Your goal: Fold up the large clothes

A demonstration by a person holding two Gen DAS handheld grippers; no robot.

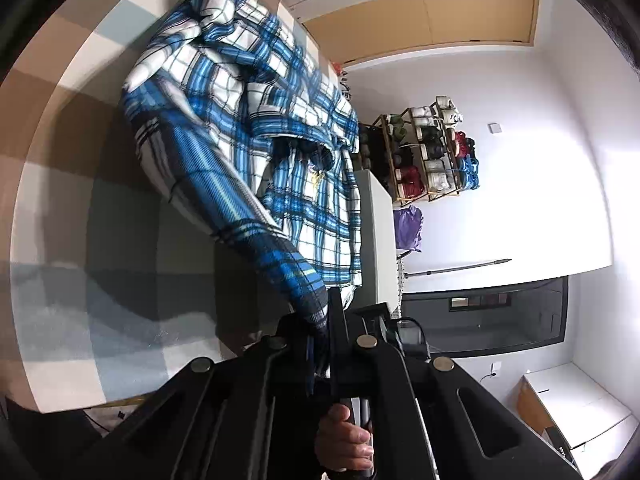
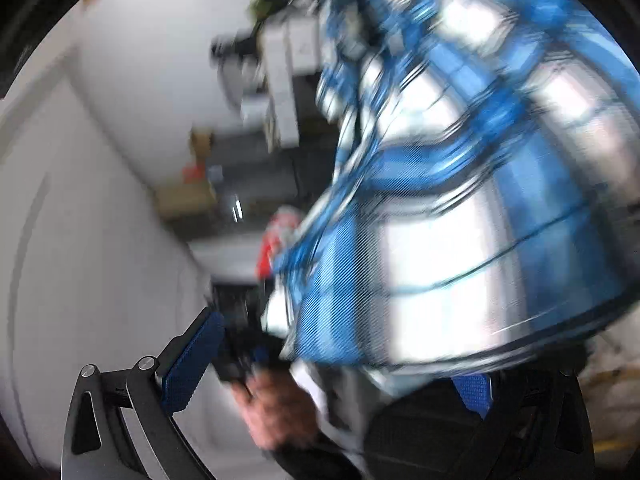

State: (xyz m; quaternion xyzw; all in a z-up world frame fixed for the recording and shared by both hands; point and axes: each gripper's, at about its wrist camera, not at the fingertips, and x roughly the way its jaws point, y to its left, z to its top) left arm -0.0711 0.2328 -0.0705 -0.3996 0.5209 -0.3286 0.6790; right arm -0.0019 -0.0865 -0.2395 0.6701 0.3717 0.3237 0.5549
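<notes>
Plaid shirt (image 1: 240, 92), blue and white, lies crumpled on a bed covered in a checked brown, white and grey-blue blanket (image 1: 80, 184), filling the upper centre of the left wrist view; one sleeve (image 1: 248, 216) stretches from the heap down toward the lower centre of the frame, where its cuff is clenched between the closed fingers of the left gripper (image 1: 324, 332); a hand (image 1: 344, 444) grips a black handle at the bottom centre, below the gripper's body. To the right of the shirt, against a white wall, stands a wooden shoe rack (image 1: 428, 156) with a purple bag (image 1: 408, 228) below it in the frame; a tan door (image 1: 440, 12) occupies the upper right. Right wrist view, heavily blurred: the same plaid cloth (image 2: 460, 200) fills the right half of the frame and drapes over the right-hand finger of the right gripper (image 2: 332, 368); its blue-padded left-hand finger (image 2: 192, 360) stands well apart at lower left, so the jaws are spread and grasp nothing; a hand (image 2: 276, 412) appears between them at bottom centre.
</notes>
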